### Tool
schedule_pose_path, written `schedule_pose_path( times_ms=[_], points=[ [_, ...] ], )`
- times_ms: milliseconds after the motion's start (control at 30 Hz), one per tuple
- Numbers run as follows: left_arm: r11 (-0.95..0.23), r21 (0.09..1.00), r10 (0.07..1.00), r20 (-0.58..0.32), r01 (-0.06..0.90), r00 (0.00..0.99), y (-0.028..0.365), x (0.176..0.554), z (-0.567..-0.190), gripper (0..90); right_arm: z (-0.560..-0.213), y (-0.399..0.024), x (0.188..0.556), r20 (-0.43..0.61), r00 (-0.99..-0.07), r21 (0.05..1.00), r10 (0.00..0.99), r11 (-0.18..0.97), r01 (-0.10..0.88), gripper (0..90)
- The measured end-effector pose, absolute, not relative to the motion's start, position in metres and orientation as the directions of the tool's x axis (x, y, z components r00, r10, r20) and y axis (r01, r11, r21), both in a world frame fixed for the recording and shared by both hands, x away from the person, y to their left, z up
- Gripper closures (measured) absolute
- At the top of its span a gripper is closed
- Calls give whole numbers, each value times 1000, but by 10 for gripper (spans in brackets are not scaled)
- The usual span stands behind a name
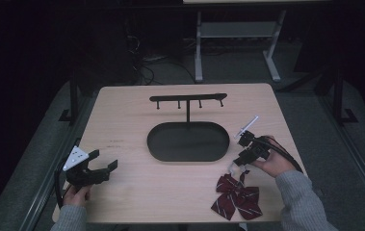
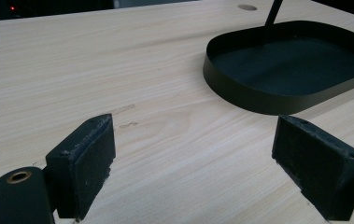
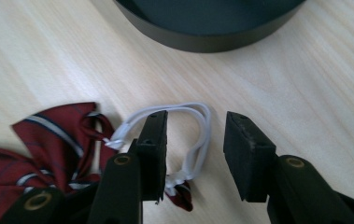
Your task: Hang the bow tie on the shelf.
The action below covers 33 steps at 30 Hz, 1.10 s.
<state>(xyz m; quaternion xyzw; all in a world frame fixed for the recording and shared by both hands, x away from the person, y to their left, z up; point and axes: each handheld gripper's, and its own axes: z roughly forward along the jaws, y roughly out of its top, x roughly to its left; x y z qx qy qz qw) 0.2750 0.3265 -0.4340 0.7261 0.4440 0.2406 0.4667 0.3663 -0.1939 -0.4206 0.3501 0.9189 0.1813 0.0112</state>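
Our right gripper [image 3: 194, 156] has its jaws partly apart around the white elastic loop [image 3: 198, 135] of the dark red striped fabric bow tie [image 1: 235, 196], pads not yet pressing it. We judge this the grasp step: next we must close on the loop and lift it toward the black metal hook stand [image 1: 188, 99] above its black oval tray [image 1: 188, 141]. The bow tie lies near the table's [image 1: 136, 192] front right edge, long axis slanting, loop pointing toward the tray. Our left gripper [image 2: 193, 161] waits open and empty, well apart.

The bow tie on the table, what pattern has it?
Dark red bow tie with thin white stripes; clearest in the right gripper view.
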Motion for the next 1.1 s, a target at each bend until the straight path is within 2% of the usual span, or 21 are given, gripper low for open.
schedule_pose_path(
  times_ms=[533, 967, 1100],
  points=[
    [-175, 890, 866, -64, 421, 495, 327, 275, -434, 128, -436, -185, 372, 56, -749, 240, 660, 720, 651, 714],
    [-168, 891, 869, -68, 422, 490, 327, 274, -434, 128, -440, -182, 371, 25, -756, 217, 655, 734, 643, 805],
    [-165, 892, 870, -69, 421, 488, 328, 274, -434, 128, -440, -181, 371, 25, -756, 216, 654, 735, 643, 857]
  ],
)
